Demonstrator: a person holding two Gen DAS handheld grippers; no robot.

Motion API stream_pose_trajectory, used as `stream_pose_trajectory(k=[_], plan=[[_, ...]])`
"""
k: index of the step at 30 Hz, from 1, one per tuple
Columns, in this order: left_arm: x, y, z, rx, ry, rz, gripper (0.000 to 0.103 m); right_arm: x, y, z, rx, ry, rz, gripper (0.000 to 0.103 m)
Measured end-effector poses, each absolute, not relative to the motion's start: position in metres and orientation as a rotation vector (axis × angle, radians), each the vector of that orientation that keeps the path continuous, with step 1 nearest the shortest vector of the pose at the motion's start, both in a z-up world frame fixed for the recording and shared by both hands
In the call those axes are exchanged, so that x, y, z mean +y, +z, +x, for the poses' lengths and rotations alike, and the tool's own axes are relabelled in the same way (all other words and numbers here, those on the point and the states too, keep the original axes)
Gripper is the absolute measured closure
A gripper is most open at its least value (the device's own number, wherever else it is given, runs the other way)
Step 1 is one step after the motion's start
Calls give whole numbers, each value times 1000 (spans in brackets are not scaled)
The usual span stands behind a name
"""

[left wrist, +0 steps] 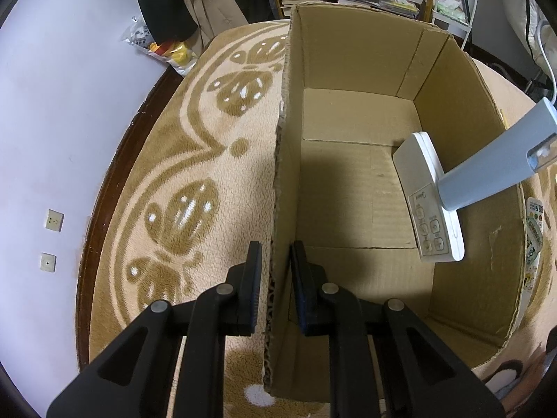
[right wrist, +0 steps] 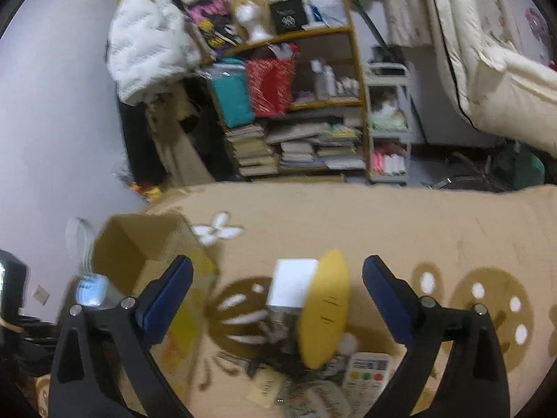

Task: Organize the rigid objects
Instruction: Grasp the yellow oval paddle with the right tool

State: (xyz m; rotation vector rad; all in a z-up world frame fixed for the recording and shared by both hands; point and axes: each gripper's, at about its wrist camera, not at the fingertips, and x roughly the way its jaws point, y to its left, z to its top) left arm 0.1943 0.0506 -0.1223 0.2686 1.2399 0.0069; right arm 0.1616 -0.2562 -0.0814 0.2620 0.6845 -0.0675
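Observation:
An open cardboard box [left wrist: 348, 52] stands on a patterned rug. My left gripper [left wrist: 275, 254] is shut on the box's left wall, one pad on each side of it. Inside the box, a white device with a button panel [left wrist: 428, 202] leans at the right wall, and its grey handle [left wrist: 494, 160] sticks out over the rim. In the blurred right wrist view, my right gripper [right wrist: 278, 264] stands wide open with nothing in it, above a pile on the rug: a white box [right wrist: 294, 285], a yellow oval object [right wrist: 325, 310] and a white remote [right wrist: 367, 376]. The cardboard box [right wrist: 139, 244] is to its left.
The beige and brown rug [left wrist: 195, 160] lies by a pale wall [left wrist: 52, 122] with sockets. A crowded bookshelf [right wrist: 296, 104] and a small white cart [right wrist: 388, 122] stand beyond the rug. A quilt [right wrist: 487, 69] hangs at the right. Cards and small packets [right wrist: 266, 386] lie by the remote.

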Motion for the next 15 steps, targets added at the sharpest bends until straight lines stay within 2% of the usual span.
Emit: stream_pose_trajectory(k=[6,15], plan=[[49,-122,195,1239,12,268,87,-277,-117,172,795,-91,321,14],[49,-122,195,1240,10,269,87,-286,-166,195,956,-114,341,18]])
